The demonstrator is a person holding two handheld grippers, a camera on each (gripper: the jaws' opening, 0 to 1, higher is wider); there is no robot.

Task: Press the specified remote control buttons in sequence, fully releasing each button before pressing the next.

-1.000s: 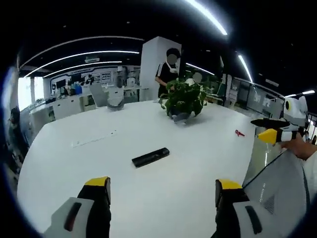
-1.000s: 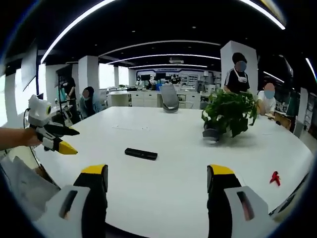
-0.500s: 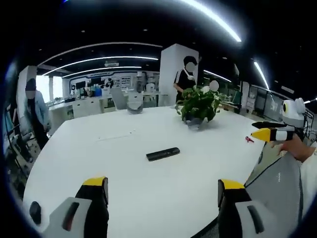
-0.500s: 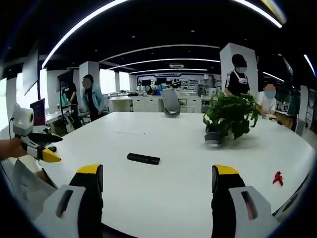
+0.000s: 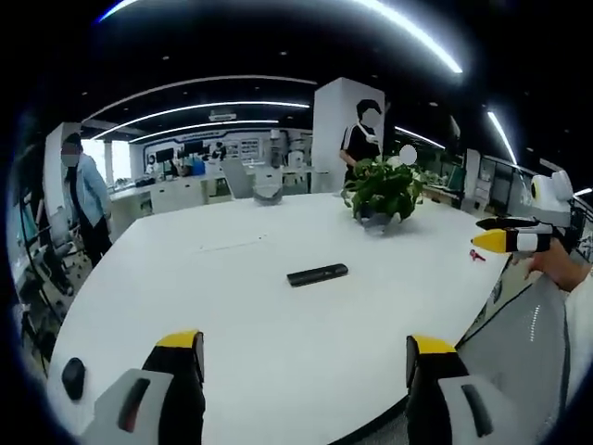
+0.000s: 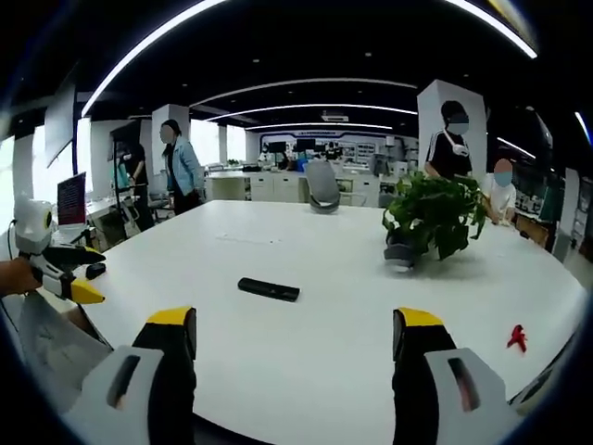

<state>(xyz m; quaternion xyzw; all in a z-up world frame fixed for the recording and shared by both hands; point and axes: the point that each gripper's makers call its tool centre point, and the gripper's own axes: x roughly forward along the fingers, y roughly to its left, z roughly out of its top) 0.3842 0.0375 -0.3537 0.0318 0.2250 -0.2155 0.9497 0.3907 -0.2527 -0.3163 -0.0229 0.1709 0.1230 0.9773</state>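
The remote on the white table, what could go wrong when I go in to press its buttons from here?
The remote lies loose and flat on the smooth white table, so a push at an angle could slide it rather than press a button. It is small in both views and no buttons can be made out, so the wrong one might get hit. Both the left gripper and the right gripper are open and well short of it; wide jaws may catch two buttons.
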